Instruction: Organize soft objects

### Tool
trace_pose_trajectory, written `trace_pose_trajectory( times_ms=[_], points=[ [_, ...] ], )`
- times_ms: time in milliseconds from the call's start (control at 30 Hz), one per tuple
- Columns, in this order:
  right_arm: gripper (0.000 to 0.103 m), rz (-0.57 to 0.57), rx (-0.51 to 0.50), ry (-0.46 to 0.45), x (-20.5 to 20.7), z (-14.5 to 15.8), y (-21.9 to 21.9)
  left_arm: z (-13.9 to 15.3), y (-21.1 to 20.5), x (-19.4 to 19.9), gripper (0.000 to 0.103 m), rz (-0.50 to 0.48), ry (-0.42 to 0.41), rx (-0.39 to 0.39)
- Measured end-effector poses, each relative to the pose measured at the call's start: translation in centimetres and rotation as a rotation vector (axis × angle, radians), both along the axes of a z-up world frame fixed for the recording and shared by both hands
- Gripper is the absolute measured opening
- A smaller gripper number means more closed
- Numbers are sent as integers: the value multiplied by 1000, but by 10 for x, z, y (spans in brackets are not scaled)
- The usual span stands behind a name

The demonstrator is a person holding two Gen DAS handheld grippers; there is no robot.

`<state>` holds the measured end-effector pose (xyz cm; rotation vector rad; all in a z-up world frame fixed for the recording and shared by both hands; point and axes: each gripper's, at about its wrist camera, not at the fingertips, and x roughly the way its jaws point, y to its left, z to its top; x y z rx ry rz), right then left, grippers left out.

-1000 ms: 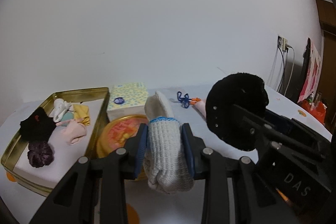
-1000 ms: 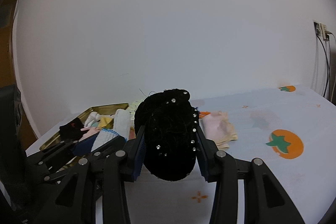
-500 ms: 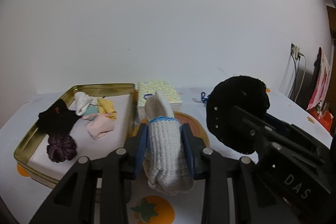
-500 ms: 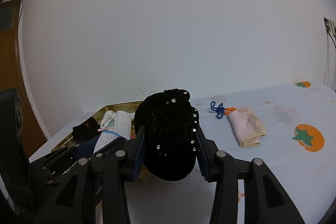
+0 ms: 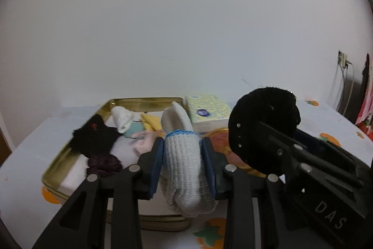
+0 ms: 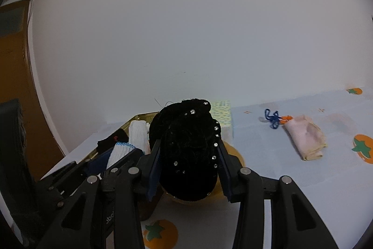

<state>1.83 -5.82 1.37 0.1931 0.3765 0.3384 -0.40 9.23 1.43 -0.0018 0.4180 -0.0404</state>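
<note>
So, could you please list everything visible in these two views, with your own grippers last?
Tray: one, gold, left on table.
Small soft pieces in tray: several; black, white, yellow, pink, dark purple.
Tissue box: one, yellow-green patterned, right of tray.
Folded cloth: one, pale pink, right on table.
Cord: one, blue, beside cloth.
Tablecloth: one, white with orange fruit prints.
Left gripper: black, clamping white knit glove.
Right gripper: black, clamping black studded scrunchie.
</note>
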Motion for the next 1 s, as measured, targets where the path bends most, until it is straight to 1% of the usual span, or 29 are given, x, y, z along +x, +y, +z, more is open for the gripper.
trace_pose_trajectory(
  times_ms=[100,500,667,800,900,1000],
  points=[
    [46,16,2,5,3,0,7,-1,11,1,32,13,8,-16],
    [46,57,27,20,17,1,32,0,33,5,32,57,19,-39],
    [46,75,19,6,23,6,48,3,48,9,32,84,14,-48],
    [46,90,19,14,26,6,54,3,67,11,32,117,17,-74],
    [46,86,4,15,29,6,55,4,82,14,32,129,20,-113],
    [46,81,15,23,36,8,55,6,92,19,32,149,20,-115]
  ],
)
